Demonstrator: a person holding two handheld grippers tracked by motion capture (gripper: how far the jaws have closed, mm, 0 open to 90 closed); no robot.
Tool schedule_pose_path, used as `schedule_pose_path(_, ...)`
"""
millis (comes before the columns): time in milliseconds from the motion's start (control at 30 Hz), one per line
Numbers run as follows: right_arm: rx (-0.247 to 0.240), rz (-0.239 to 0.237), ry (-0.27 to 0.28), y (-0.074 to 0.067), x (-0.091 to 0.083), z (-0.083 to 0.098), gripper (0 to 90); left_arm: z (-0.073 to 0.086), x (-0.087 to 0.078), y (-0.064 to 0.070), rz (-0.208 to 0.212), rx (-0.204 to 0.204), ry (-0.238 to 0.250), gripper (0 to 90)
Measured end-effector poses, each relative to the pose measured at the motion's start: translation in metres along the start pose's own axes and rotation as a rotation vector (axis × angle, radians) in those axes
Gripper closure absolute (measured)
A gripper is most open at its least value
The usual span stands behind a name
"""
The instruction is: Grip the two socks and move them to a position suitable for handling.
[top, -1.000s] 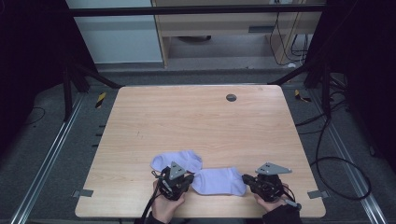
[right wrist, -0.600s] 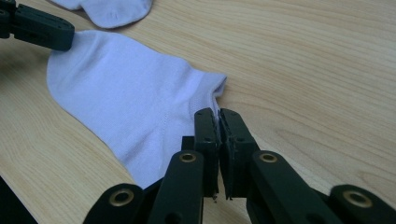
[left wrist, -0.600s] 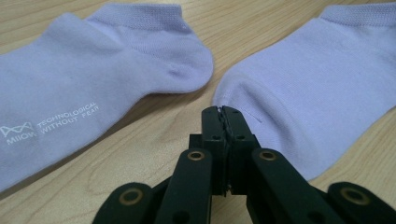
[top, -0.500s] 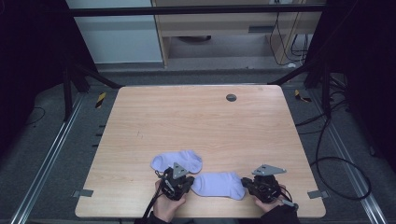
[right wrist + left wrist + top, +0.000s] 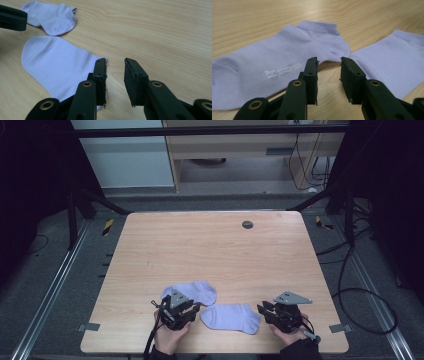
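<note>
High view: pale wooden table (image 5: 210, 255)

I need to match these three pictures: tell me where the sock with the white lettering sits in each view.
High view: the lettered sock lies near the table's front edge, behind the left gripper.
Left gripper view: left and centre, lettering showing.
Right gripper view: top left corner.
Shared landmark: the plain sock beside it.

Right hand-held gripper (image 5: 115, 62), jaws just opening with nothing between them; near sock (image 5: 57, 65) at nine o'clock, far sock (image 5: 53, 17) at eleven, on the worktop (image 5: 162, 32)
</note>
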State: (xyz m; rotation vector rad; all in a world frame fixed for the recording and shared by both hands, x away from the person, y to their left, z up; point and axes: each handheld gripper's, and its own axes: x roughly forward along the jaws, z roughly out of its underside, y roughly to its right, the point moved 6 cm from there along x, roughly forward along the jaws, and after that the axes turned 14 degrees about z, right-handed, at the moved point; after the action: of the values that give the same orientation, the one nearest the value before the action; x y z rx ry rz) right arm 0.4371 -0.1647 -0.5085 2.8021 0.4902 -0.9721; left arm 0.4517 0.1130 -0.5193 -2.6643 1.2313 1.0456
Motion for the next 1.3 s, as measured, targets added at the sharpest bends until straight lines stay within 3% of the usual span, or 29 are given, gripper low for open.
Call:
schedule_pose_path(233, 0.016, -0.017, 0.042, -0.006, 0.003, -0.018, 67.5, -0.009, -0.011, -0.013, -0.044, -0.008, 0.044, 60.4)
schedule_pose_path(500, 0.044, -0.016, 0.100, -0.011, 0.007, -0.040, 62.8, -0.015, -0.026, -0.039, -0.090, -0.050, 0.091, 56.3)
schedule_pose_path(633, 0.062, -0.042, 0.105, -0.021, 0.012, -0.049, 61.5, -0.014, -0.028, -0.051, -0.109, -0.065, 0.098, 56.1)
schedule_pose_path(933, 0.021, -0.034, 0.093, -0.046, 0.032, -0.062, 58.6, -0.014, -0.032, -0.069, -0.142, -0.076, 0.120, 55.1)
schedule_pose_path(1300, 0.004, -0.040, 0.069, -0.074, 0.059, -0.069, 55.1, -0.008, -0.037, -0.088, -0.193, -0.091, 0.101, 54.5)
